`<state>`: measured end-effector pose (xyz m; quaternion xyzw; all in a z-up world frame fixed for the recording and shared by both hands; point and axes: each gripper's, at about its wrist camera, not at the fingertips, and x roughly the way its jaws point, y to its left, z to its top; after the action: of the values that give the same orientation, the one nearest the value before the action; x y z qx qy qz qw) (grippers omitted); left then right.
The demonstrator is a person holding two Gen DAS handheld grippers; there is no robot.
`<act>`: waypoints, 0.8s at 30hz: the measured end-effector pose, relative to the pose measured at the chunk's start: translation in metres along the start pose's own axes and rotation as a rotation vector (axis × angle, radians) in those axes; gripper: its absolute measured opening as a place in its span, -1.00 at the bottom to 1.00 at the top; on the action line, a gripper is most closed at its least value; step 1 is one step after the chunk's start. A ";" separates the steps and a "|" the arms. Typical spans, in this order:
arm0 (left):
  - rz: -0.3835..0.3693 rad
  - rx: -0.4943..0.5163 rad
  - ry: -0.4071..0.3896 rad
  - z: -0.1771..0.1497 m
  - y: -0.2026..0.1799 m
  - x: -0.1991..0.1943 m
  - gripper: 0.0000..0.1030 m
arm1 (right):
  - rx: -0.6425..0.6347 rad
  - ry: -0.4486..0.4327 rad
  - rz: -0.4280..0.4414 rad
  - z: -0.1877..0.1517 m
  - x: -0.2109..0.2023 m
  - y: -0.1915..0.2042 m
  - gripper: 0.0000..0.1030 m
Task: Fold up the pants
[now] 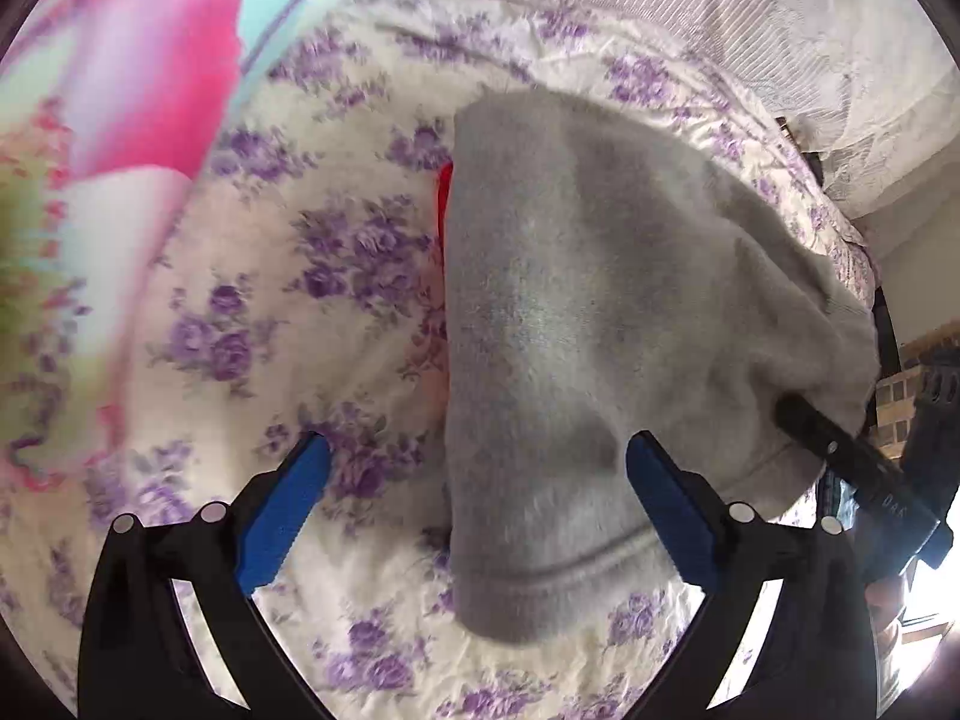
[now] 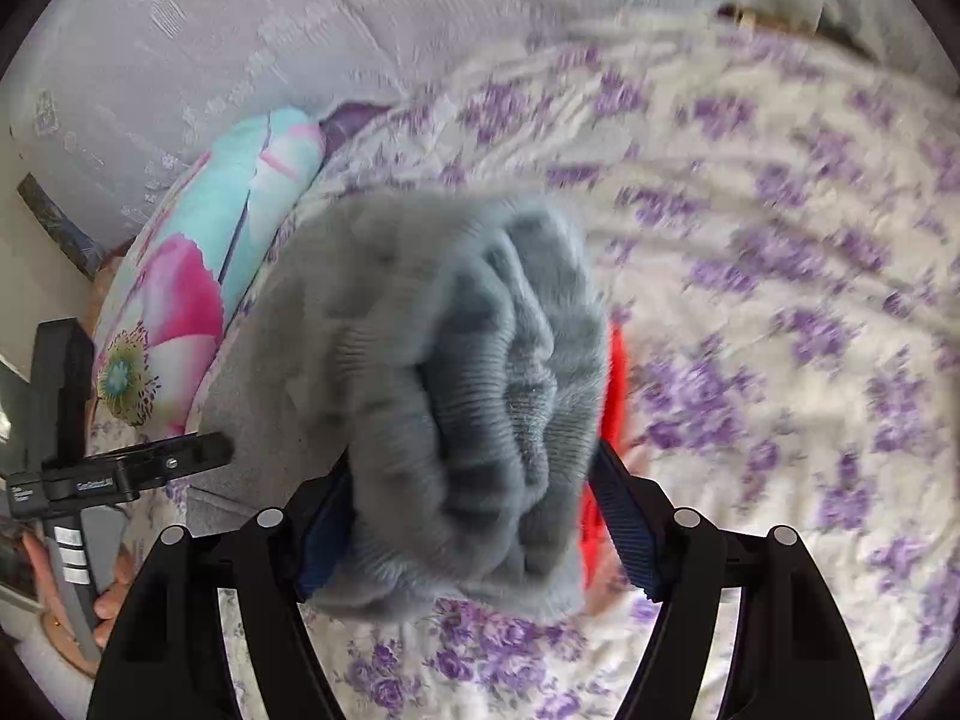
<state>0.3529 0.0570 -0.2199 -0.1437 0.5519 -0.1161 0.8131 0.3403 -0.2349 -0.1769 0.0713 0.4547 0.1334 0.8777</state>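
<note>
pants (image 1: 600, 300) on floral bedsheet (image 1: 336, 276), pink-flowered pillow (image 1: 120, 90) beside

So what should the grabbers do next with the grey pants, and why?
Probably draw the right gripper back. A bunched wad of the grey pants sits between its jaws, while the left gripper is already open over the pants lying folded on the flowery bedspread.
</note>
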 end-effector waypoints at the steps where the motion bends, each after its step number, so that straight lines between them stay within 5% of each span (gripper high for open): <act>1: 0.016 0.017 -0.037 -0.009 -0.005 -0.022 0.87 | -0.031 -0.078 -0.066 -0.004 -0.027 0.007 0.48; 3: 0.054 0.042 -0.096 -0.029 -0.017 -0.057 0.88 | -0.062 -0.179 -0.218 -0.016 -0.072 0.023 0.75; 5: 0.105 0.059 -0.101 -0.053 -0.032 -0.083 0.89 | -0.062 -0.187 -0.269 -0.031 -0.102 0.036 0.83; 13: 0.174 0.105 -0.205 -0.145 -0.085 -0.168 0.89 | -0.099 -0.051 -0.290 -0.107 -0.163 0.073 0.83; 24: 0.297 0.159 -0.288 -0.199 -0.120 -0.245 0.89 | -0.053 -0.118 -0.269 -0.153 -0.254 0.096 0.83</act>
<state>0.0748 0.0095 -0.0347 -0.0112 0.4344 -0.0165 0.9005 0.0597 -0.2189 -0.0438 -0.0056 0.4040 0.0220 0.9145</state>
